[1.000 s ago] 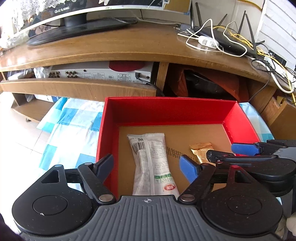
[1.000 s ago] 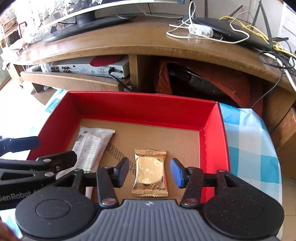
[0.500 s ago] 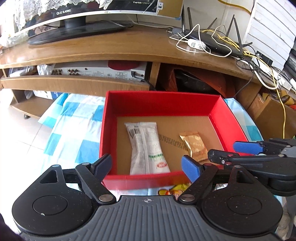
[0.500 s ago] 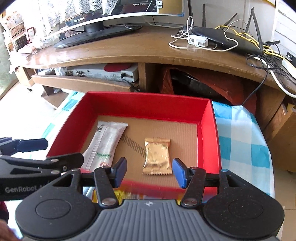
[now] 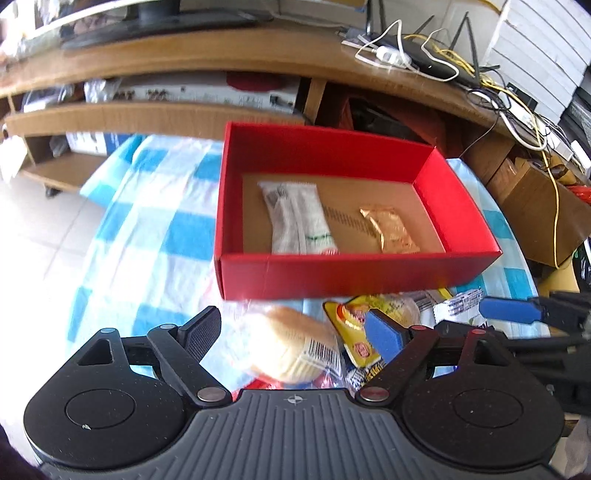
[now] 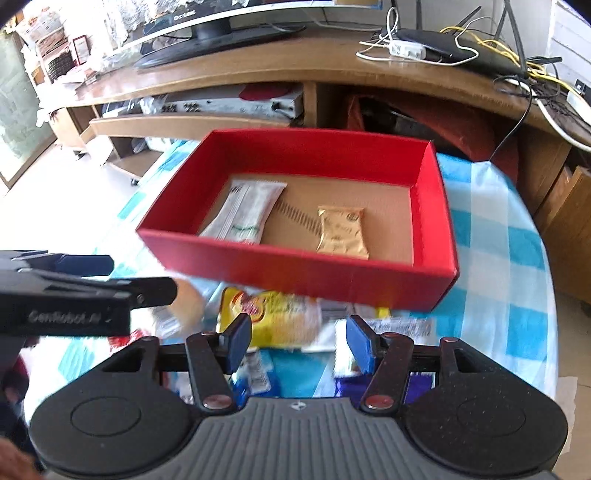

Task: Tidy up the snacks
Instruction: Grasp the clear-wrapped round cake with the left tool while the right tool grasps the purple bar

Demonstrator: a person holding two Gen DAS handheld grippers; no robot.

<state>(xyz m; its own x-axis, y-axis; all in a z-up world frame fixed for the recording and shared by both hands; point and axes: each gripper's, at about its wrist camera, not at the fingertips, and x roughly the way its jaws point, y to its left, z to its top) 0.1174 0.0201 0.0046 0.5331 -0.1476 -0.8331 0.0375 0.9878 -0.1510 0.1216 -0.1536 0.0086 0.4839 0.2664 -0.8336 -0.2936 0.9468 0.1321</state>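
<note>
I am hovering empty left tongs (image 5: 291,334), opening, and parted right tongs (image 6: 295,341) over a soft, crushable bun (image 5: 291,343), best pinched gently midway.

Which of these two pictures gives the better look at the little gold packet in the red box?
The right wrist view: the gold packet faces the camera, its whole front visible. In the left wrist view the same packet appears slanted, smaller, its near end cut by the red box wall.

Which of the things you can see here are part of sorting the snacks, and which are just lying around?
Part of the job:
red box
white packet and gold packet inside it
wrapped bun and yellow snack bag on the checked cloth
left gripper, jaws opening, nothing held
right gripper, open, nothing held

Just lying about:
router and cables
TV stand
silver media player
</note>
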